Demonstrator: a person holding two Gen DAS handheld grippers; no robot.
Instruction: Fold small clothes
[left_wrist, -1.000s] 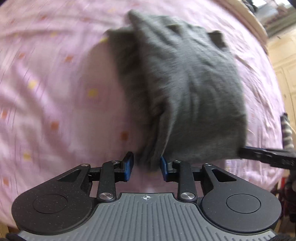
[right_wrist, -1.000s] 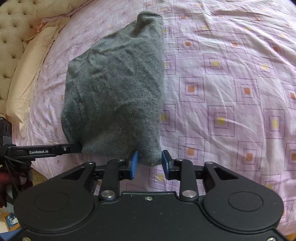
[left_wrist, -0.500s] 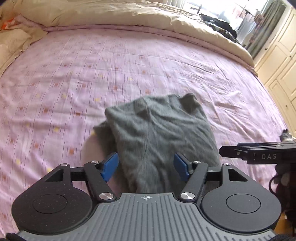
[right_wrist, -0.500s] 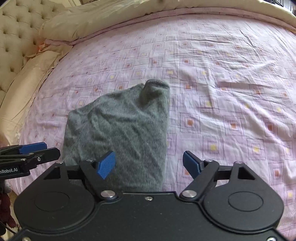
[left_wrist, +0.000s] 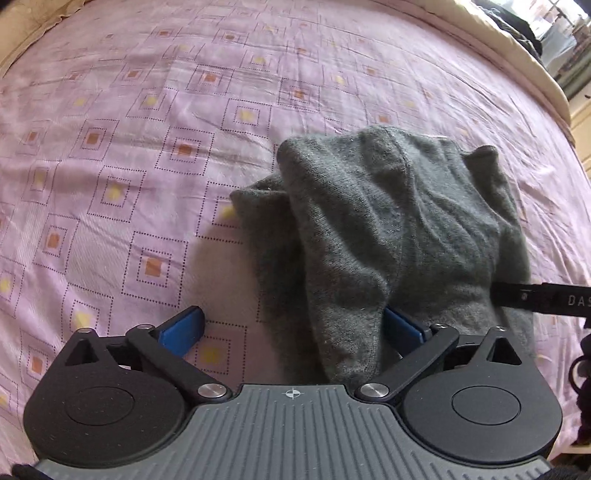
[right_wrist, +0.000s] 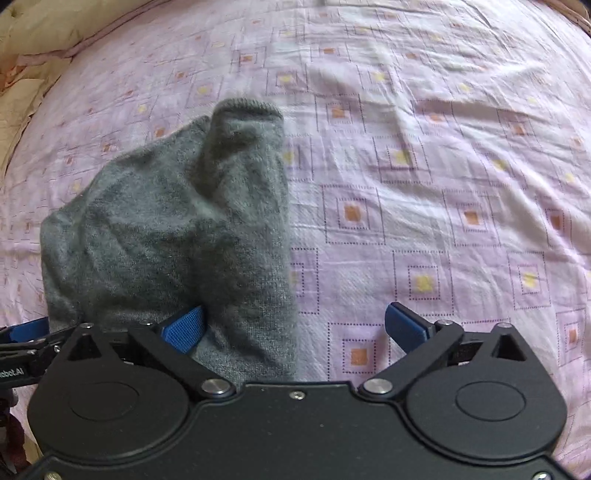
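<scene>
Garment: the grey knit sweater (left_wrist: 388, 236) lies bunched on the pink patterned bedsheet (left_wrist: 122, 155), partly folded, its near hem hanging toward my two tools.

Left gripper: my left gripper (left_wrist: 293, 328) stands wide apart; the sweater's near-left corner drapes between its blue pads, nearer the inner one, and nothing is pinched.

Right gripper: my right gripper (right_wrist: 293, 326) is also spread wide; the sweater's near-right corner lies over its left pad, the other pad sits above bare sheet.

Sleeve cuff: a ribbed cuff (right_wrist: 243, 110) sticks up at the sweater's far edge, so the far side is not flat.

Step in hand: I judge I am between grips, with both corners loose and a fresh hold needed before the next fold.

How I would do it: centre each set of pads on its own corner of the near hem, close on all layers together, not just the top one.

Care: lift both corners evenly and carry them toward the sweater's far edge, keeping the hem taut between the tools so it does not sag.

Risk: the knit is soft and thick; a shallow bite may slip out.
</scene>
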